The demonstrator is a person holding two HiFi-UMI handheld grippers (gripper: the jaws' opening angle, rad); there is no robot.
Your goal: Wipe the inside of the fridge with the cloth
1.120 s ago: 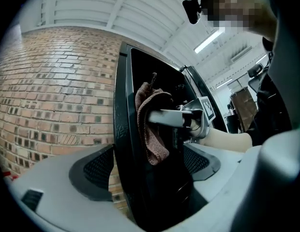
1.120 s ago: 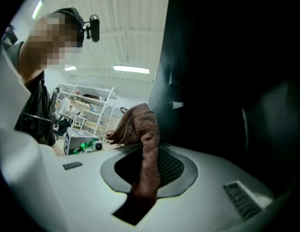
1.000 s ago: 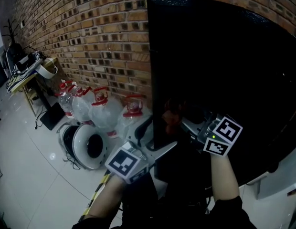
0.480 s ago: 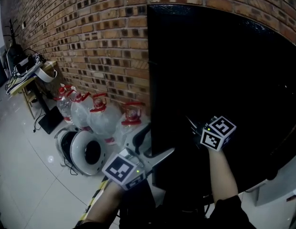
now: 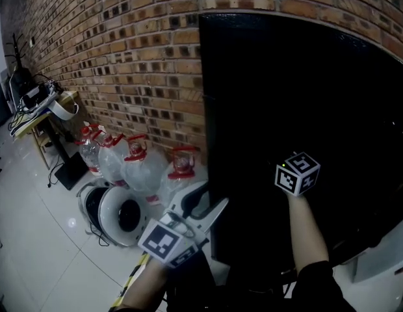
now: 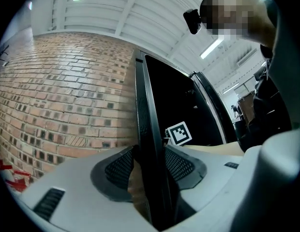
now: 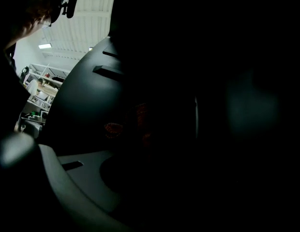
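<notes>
left tongs: the left gripper (image 5: 211, 201), at 6 o'clock in the head view, has just been closing and pinches the edge of the fridge door (image 6: 151, 124).
right tongs: the right gripper (image 5: 296, 172), at 4 o'clock, reaches into the dark fridge (image 5: 305, 90); how wide its jaws stand is lost in shadow.
cloth: a faint reddish patch (image 7: 140, 117) at its jaws, likely the cloth.
progress: door held open; wiping looks barely begun, and the interior is still to do.

A red-brick wall (image 5: 123, 57) backs a row of clear plastic water jugs with red caps (image 5: 133, 164) on the glossy white tiled floor (image 5: 32, 239). Just beside them lies a round white-and-black appliance (image 5: 117, 210). Farther left stands a small cluttered wooden table (image 5: 42, 106).
</notes>
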